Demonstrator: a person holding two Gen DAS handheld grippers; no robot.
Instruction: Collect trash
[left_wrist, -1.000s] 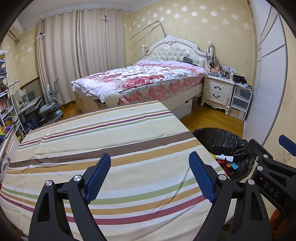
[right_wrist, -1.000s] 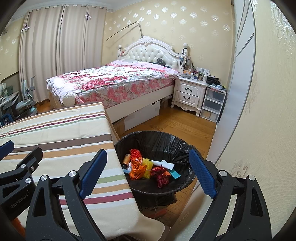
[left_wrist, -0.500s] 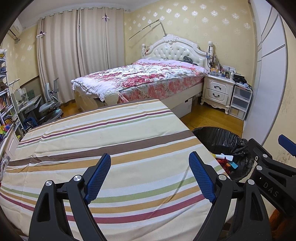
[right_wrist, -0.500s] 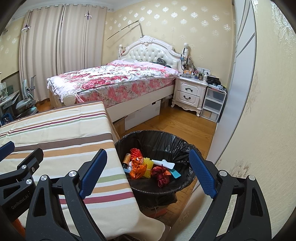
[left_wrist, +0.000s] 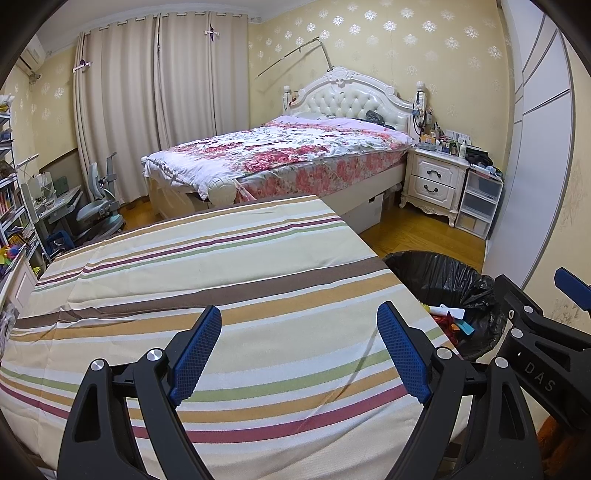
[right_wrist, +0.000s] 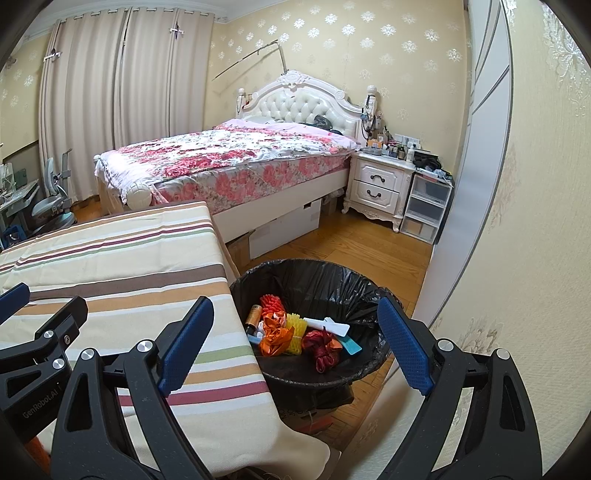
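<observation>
1. The left gripper hangs over a table under a striped cloth; its blue pads stand wide apart with only cloth showing between them, and it holds nothing.
2. The right gripper points at a bin lined with a black bag; its jaws are just as wide, and nothing is held between them.
3. In the left wrist view the bin sits at about 3 o'clock from the left gripper, just beside the table's right edge, on a wooden floor.
4. The trash lies inside the bin: an orange crumpled wrapper, a yellow foam net, a red foam net, a red bundle, a white flat stick, a teal piece and a small brown bottle.
5. In the right wrist view the left gripper's black frame shows at about 9 o'clock, over the cloth.
6. Beyond the table, at 12 o'clock, stands a bed with a flowered cover; a white nightstand is at its right, and curtains hang at 11 o'clock.
</observation>
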